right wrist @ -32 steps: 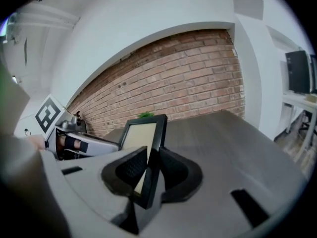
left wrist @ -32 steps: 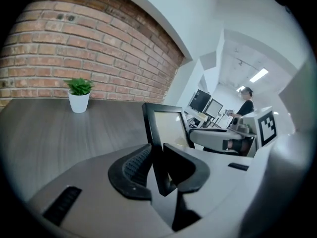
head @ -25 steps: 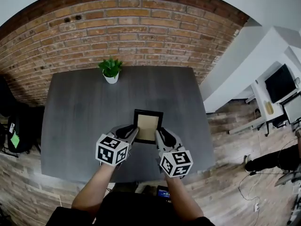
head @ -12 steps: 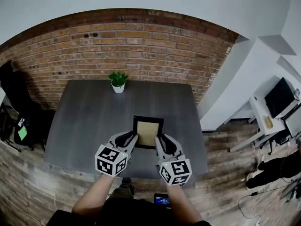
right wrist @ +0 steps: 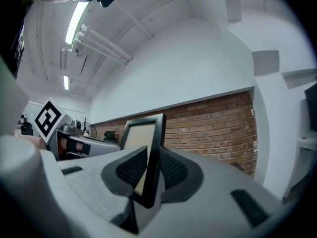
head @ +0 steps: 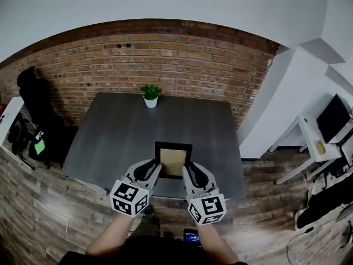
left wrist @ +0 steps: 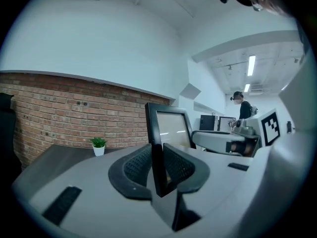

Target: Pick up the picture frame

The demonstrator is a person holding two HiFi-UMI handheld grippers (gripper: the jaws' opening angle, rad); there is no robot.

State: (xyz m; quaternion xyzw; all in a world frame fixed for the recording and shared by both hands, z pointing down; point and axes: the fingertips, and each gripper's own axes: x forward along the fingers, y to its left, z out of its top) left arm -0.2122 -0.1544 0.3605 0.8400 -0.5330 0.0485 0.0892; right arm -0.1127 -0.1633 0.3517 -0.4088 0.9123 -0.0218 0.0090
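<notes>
Over the near edge of the dark grey table (head: 110, 142), bare up to its small potted plant (head: 150, 94), the black picture frame (head: 173, 160) with tan panel is gripped, the left gripper (head: 156, 169) closed on its left rail, the right gripper (head: 186, 170) on the right one.

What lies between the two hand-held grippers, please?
The picture frame, its side edges clamped by the left hand-held gripper and the right hand-held gripper, as the head view shows.

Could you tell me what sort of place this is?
Probably an office: a brick wall behind a dark table with a potted plant, and a white desk with a monitor.
</notes>
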